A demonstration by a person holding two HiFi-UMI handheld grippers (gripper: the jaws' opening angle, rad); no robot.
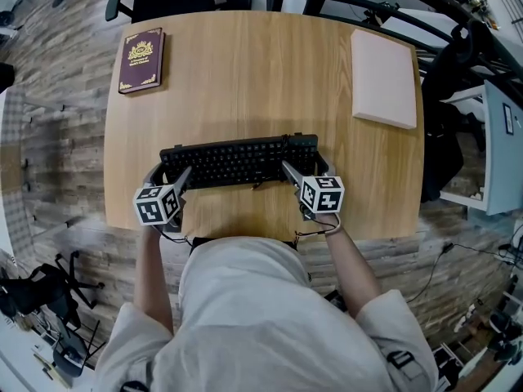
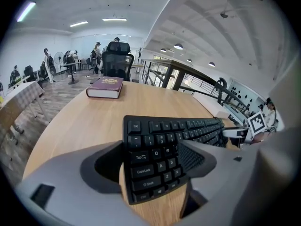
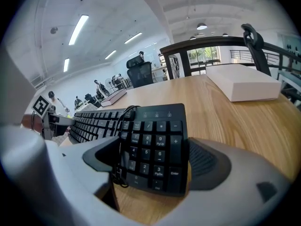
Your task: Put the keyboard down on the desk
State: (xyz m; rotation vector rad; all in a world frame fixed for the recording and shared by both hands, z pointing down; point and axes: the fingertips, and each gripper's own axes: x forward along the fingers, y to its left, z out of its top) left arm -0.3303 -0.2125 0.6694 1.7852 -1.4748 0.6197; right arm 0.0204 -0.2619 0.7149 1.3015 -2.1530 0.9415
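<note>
Head view: one black keyboard (image 1: 239, 161) at the wooden counter's (image 1: 261, 72) near side, one maroon book (image 1: 141, 60) and one pinkish flat box (image 1: 383, 77) farther back. Left gripper view: left tongs (image 2: 155, 166) clamped on its Caps Lock end. Right gripper view: right tongs (image 3: 150, 166) clamped on its number pad.

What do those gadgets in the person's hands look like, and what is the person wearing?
The left gripper and right gripper are grey moulded tools, each with two broad curved jaws lined with dark ribbed pads. Each carries a white cube printed with black square markers. The person wears a pale short-sleeved shirt.
</note>
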